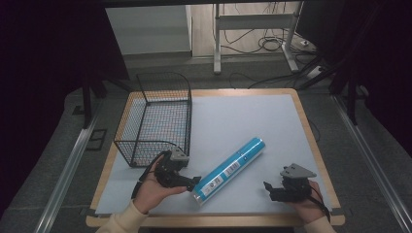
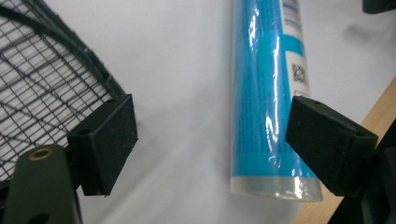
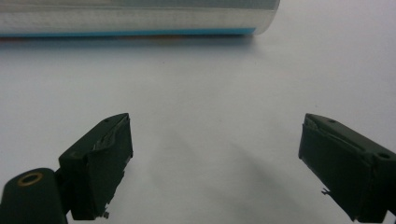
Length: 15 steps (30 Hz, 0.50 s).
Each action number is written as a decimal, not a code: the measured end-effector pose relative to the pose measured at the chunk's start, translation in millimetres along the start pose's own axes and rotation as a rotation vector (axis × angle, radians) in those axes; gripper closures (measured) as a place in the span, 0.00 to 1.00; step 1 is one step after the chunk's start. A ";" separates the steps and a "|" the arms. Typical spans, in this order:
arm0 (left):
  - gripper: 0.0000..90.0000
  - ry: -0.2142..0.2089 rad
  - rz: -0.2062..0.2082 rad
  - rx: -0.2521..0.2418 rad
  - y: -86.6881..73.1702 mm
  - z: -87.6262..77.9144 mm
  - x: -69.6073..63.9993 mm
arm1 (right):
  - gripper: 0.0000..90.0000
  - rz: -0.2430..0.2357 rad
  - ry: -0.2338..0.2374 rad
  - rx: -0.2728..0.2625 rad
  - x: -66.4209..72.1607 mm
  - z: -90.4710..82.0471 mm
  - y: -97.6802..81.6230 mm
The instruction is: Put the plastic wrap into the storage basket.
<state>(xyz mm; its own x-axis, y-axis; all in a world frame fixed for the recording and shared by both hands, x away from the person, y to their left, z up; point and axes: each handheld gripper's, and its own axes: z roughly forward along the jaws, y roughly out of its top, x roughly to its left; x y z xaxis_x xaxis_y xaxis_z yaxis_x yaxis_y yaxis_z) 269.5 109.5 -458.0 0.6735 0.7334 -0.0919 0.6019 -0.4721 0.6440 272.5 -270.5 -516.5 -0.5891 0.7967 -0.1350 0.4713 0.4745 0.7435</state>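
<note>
Left gripper (image 1: 194,183) spread wide, holding nothing, its tips just at the near end of the blue tube (image 1: 228,170); from its own camera, one pad (image 2: 109,140) over bare mat and the other pad (image 2: 327,140) past the tube's far flank, so the tube's end sits between the jaws but closer to one, untouched as far as can be told. Right gripper (image 1: 268,189) likewise wide and empty, parked at about four o'clock from the tube, well apart from it, over the pale mat (image 1: 243,116). Tube lying flat and slanted, near end at seven o'clock, far end at one o'clock. Wire basket (image 1: 155,116) at ten o'clock from the left gripper, open top, near. Likely trouble: closing off-centre near the capped end, so a round, glossy wrapper slips or rolls out; lifting by one end, so the long body droops and pivots; swinging toward the basket and catching its rim.
</note>
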 end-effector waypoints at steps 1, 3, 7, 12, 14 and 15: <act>0.19 0.000 0.000 0.000 0.0 0.0 0.0 | 0.11 0.000 0.000 0.000 0.1 0.1 0.0; 0.19 -0.004 0.004 -0.001 2.9 1.4 -1.8 | 0.11 0.000 -0.001 -0.001 0.3 0.1 0.1; 0.18 -0.007 0.007 0.005 6.5 4.7 -4.5 | 0.11 -0.002 0.001 0.000 1.0 0.0 0.2; 0.17 -0.008 0.020 0.012 13.0 7.1 -7.1 | 0.11 -0.002 -0.001 0.001 0.4 0.3 0.0; 0.17 -0.007 0.028 0.016 16.2 8.2 -9.3 | 0.11 0.000 -0.002 -0.001 0.4 0.0 0.0; 0.17 -0.007 0.028 0.016 16.2 8.2 -9.3 | 0.11 0.000 -0.002 -0.001 0.3 -0.4 0.1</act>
<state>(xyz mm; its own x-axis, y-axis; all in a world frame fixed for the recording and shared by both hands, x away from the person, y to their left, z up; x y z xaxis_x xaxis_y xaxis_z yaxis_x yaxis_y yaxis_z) 276.5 91.0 -452.9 0.6933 0.7163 -0.0791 0.5893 -0.5003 0.6344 272.1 -270.3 -516.2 -0.5881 0.7972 -0.1364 0.4705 0.4744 0.7440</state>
